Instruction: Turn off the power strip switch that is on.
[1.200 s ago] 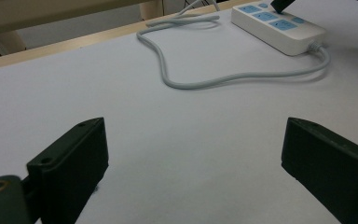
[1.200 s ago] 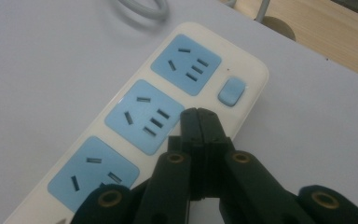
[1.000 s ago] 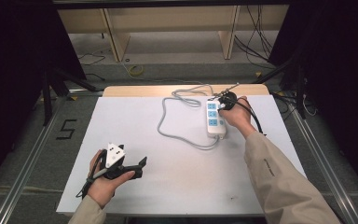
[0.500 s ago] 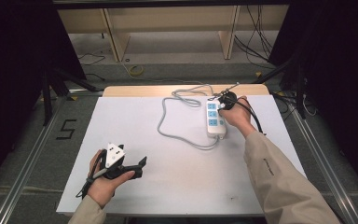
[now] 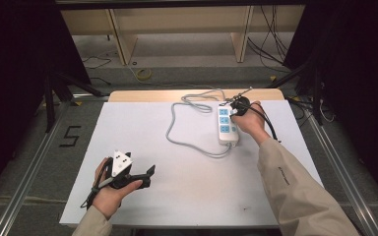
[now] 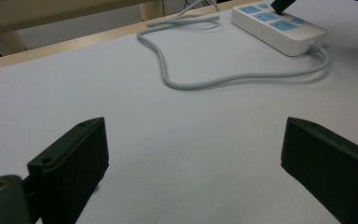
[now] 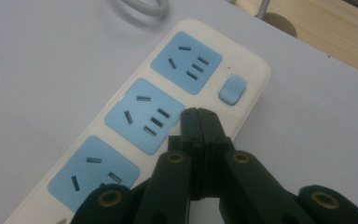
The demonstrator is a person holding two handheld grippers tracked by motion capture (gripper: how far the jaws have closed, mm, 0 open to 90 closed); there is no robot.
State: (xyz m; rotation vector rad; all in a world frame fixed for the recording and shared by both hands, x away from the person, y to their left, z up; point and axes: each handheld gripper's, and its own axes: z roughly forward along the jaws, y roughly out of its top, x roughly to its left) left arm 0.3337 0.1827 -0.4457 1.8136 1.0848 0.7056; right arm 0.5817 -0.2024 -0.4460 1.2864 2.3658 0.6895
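Nothing has been moved since the earlier frame: both hands and the power strip are found in the same places as a second ago, so the work is judged to be paused at the point of contact rather than advanced.

Nearest, at the near left of the surface [image 5: 187,196], the left claw [image 5: 147,176] is held just above the white sheet, released, with its jaws spread wide and nothing between them; in the left gripper view only bare sheet is seen between the two black pads. It is kept well apart from the work and appears idle.

Farther off, toward the far right, the power strip [image 5: 227,125] is laid flat with its grey cord [image 5: 177,135] looped to the left and back toward the far edge. The right claw [image 7: 199,122] is held over it, clenched with the jaws pressed together and nothing grasped. In the right gripper view the joined tips are seen at the edge of the middle socket [image 7: 144,116], just beside the blue switch [image 7: 233,90]. A press on the switch is judged to be the step in hand, and it is not yet shown as done.
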